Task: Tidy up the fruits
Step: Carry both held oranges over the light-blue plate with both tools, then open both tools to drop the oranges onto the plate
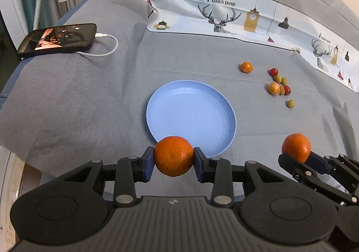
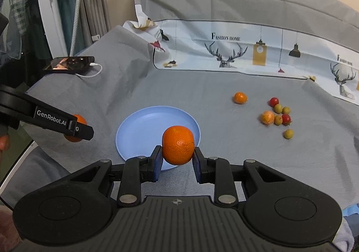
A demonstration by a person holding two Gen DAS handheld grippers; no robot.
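My left gripper (image 1: 174, 160) is shut on an orange (image 1: 174, 155), held above the near rim of the empty blue plate (image 1: 190, 104). My right gripper (image 2: 177, 160) is shut on a second orange (image 2: 178, 144) over the plate's (image 2: 143, 126) near right rim. Each gripper shows in the other's view: the right gripper with its orange (image 1: 296, 147) at the left wrist view's right edge, the left gripper with its orange (image 2: 77, 126) at the right wrist view's left. On the grey cloth to the far right lie a small orange (image 1: 246, 67) and a cluster of small red, green and orange fruits (image 1: 279, 85).
A phone (image 1: 58, 39) with a white charging cable (image 1: 107, 48) lies at the far left of the grey cloth. A printed white cloth (image 1: 224, 14) runs along the back. The table's left edge drops off near the phone.
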